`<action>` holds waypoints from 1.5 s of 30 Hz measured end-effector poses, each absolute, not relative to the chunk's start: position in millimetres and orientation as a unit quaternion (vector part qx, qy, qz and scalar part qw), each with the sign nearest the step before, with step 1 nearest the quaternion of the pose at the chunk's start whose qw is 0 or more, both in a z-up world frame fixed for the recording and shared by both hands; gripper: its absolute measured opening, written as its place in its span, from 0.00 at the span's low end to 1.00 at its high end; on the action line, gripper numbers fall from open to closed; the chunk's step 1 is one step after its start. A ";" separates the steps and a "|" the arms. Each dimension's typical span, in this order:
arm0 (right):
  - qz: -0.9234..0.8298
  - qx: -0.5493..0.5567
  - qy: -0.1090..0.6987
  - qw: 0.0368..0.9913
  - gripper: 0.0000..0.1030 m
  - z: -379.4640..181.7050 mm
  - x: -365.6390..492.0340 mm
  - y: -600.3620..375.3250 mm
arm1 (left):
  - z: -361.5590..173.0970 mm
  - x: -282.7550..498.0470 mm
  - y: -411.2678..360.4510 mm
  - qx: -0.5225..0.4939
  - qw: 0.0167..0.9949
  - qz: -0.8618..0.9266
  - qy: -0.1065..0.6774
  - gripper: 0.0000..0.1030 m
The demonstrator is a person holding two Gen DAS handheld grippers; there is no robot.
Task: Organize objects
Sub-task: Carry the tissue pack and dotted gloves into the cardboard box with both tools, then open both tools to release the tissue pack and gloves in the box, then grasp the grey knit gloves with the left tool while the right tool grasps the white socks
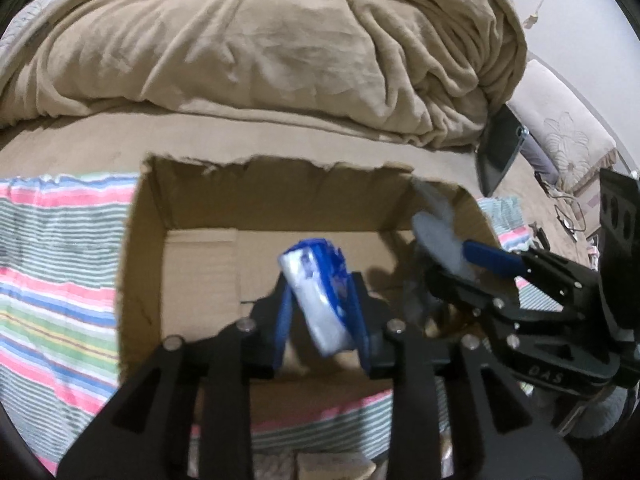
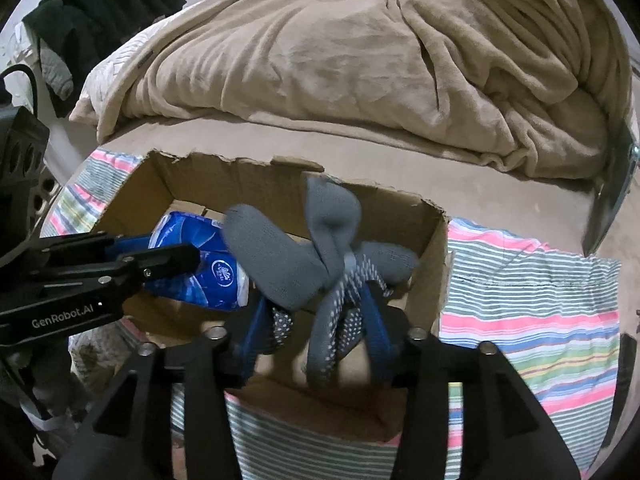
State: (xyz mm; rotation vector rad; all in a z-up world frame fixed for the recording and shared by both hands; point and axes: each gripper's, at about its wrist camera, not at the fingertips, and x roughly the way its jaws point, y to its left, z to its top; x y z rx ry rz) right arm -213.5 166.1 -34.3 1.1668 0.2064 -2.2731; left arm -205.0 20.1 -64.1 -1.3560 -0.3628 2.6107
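An open cardboard box (image 1: 148,240) (image 2: 432,264) sits on a striped cloth on the bed. My left gripper (image 1: 320,292) is shut on a blue and white tissue pack (image 1: 316,292) and holds it over the inside of the box; the pack also shows in the right wrist view (image 2: 200,264). My right gripper (image 2: 320,312) is shut on a bundle of grey dotted gloves (image 2: 288,256) above the box's right side. In the left wrist view the gloves (image 1: 436,236) show at the box's right wall.
A striped cloth (image 1: 52,272) (image 2: 532,300) lies under the box. A rumpled beige blanket (image 1: 260,40) (image 2: 360,52) is heaped behind it. A dark tablet (image 1: 498,148) leans at the far right. Dark clothes (image 2: 100,4) hang at the far left.
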 end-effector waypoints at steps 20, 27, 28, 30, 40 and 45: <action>-0.872 0.407 0.054 0.268 0.63 14.1 -158.9 193.9 | -9.6 -129.1 -11.1 -0.410 0.072 0.900 -0.133 0.66; -0.875 0.402 0.049 0.266 0.63 21.8 -136.4 203.1 | -5.6 -103.5 -6.3 -0.405 0.078 0.902 -0.125 0.66; -0.875 0.402 0.048 0.266 0.63 22.0 -133.1 204.2 | -6.6 -99.5 -5.4 -0.406 0.080 0.902 -0.125 0.66; -0.875 0.402 0.047 0.265 0.63 21.9 -126.2 205.8 | -8.5 -93.3 -3.9 -0.408 0.080 0.901 -0.124 0.66; -0.868 0.418 0.037 0.264 0.63 8.7 -99.7 212.6 | -18.3 -57.7 0.1 -0.410 0.079 0.900 -0.122 0.66; -0.863 0.430 0.031 0.261 0.63 -4.0 -90.8 217.2 | -26.9 -45.2 0.6 -0.417 0.075 0.898 -0.122 0.66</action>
